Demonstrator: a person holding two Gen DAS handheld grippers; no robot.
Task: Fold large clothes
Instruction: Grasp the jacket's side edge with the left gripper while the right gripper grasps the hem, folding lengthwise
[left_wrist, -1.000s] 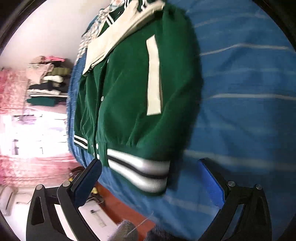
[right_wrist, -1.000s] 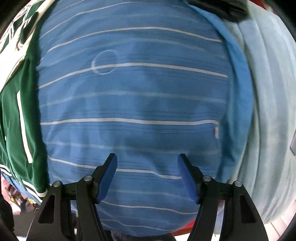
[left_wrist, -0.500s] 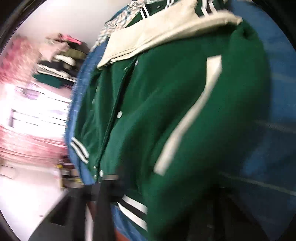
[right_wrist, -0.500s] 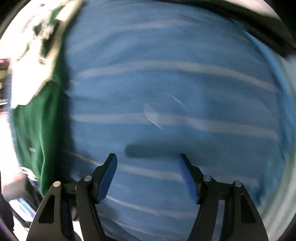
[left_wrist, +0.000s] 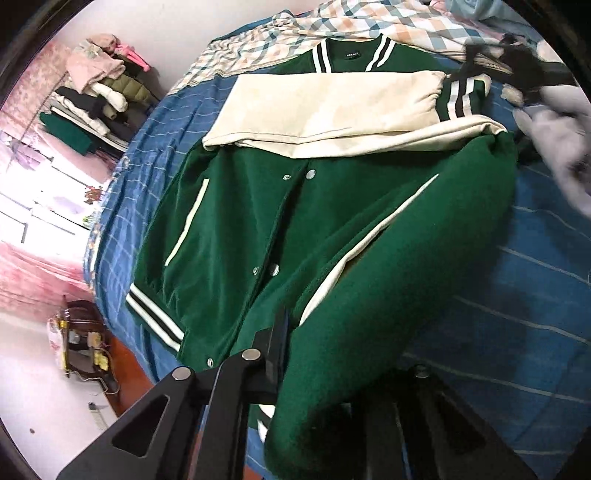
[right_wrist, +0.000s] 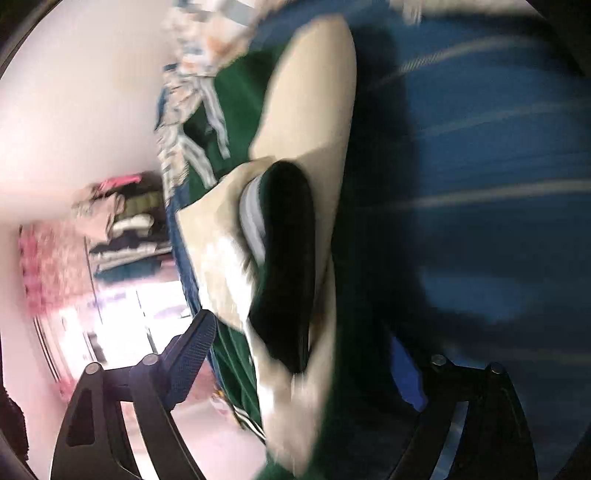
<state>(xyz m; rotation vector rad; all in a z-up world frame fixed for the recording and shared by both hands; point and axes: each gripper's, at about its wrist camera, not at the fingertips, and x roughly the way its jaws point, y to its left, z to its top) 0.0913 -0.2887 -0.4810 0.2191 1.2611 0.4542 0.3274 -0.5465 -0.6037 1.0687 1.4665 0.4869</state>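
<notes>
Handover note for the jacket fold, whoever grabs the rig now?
Left gripper: just closed, shut on the green jacket at its hem corner, lifting it off the blue striped bed cover.
Right gripper: fingers apart, closing, jacket's shoulder end between them; frame blurred, no grip seen.
Done: cream sleeves folded across the chest.
Left: probably grip the top, then fold the body.

Green jacket (left_wrist: 240, 229) — cream sleeves (left_wrist: 332, 107), black-and-white striped cuffs — on a blue, white-lined sheet (left_wrist: 517, 295); beyond the jacket, a pastel checked blanket (left_wrist: 332, 26).
</notes>
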